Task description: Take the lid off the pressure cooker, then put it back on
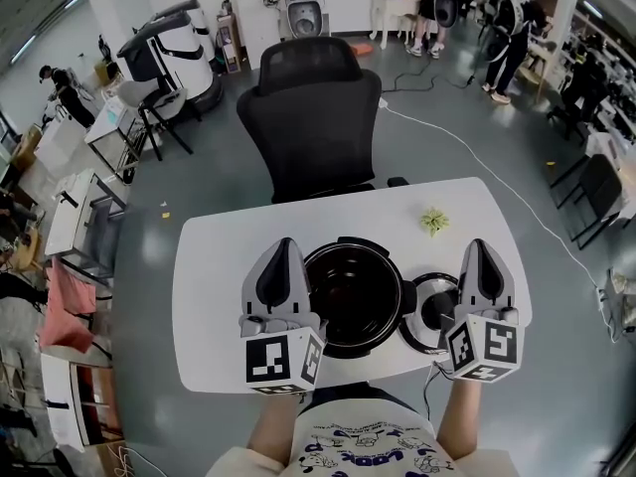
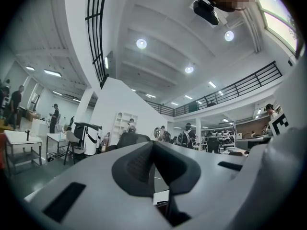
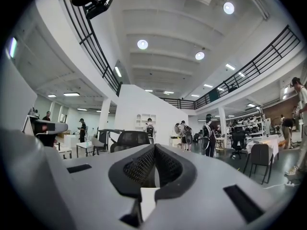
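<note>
Left gripper (image 1: pixel 286 251) and right gripper (image 1: pixel 481 251) closed, empty. Lid (image 1: pixel 413 304) off, beside the cooker (image 1: pixel 353 296) — likely heavy, stiff, slick; best taken by the centre knob (image 1: pixel 435 312).

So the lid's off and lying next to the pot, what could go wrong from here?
The right gripper is shut and empty beside the lid; lowered like that, it could shove the lid rather than grab it. The lid lies near the front edge of the table, so a push might slide it off.
</note>
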{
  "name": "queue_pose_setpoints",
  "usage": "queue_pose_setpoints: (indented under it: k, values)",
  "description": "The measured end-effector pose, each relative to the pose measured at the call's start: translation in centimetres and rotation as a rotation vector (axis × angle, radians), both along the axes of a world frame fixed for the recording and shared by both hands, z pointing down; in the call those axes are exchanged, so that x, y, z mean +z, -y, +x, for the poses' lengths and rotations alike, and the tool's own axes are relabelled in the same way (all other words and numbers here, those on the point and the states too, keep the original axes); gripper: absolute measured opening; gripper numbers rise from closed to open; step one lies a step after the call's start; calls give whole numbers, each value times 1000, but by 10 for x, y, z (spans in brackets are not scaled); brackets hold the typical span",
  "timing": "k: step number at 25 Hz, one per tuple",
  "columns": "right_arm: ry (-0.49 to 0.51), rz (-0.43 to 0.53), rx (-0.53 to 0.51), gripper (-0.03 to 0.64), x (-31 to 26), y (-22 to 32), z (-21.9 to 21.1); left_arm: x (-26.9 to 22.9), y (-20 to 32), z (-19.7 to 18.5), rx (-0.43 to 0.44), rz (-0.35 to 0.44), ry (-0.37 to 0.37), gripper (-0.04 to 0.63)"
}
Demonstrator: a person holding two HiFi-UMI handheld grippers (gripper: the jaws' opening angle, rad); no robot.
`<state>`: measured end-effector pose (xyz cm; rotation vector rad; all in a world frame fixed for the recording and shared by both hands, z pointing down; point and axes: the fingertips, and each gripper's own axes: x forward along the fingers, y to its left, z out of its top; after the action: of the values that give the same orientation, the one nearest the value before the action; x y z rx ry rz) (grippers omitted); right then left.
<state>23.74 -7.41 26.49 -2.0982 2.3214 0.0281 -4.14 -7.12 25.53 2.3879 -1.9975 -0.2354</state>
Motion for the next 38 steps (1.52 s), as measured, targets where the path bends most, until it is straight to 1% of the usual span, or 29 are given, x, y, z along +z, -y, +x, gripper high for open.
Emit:
queue_pose_setpoints:
  k: [4,10,15,18,21,23,25,30,38]
  values:
    - [-6,-22,4,12,3,1,2,1,2,0,3,-5,-1,12]
    - [-32,-87,4,12,18,5,5,6,4,-1,7,-19,-1,12]
    - [-28,-145,12,14,34,8,12,10,5,1,14,-40,4,12]
    - [-28,-192,16,39,49,13,17,14,9,1,18,-46,1,12]
    - [-20,-254,12,104,70,17,23,19,12,3,22,-61,4,12]
    - [-13,-291,14,128,85,19,28,22,14,4,26,-71,8,12]
    - [-7,-331,17,138,100,20,34,25,16,7,31,-76,8,12]
    - [3,-437,-4,211,137,23,42,32,25,12,44,-95,10,12]
    - [-31,-588,-22,245,199,18,57,48,35,22,59,-128,6,12]
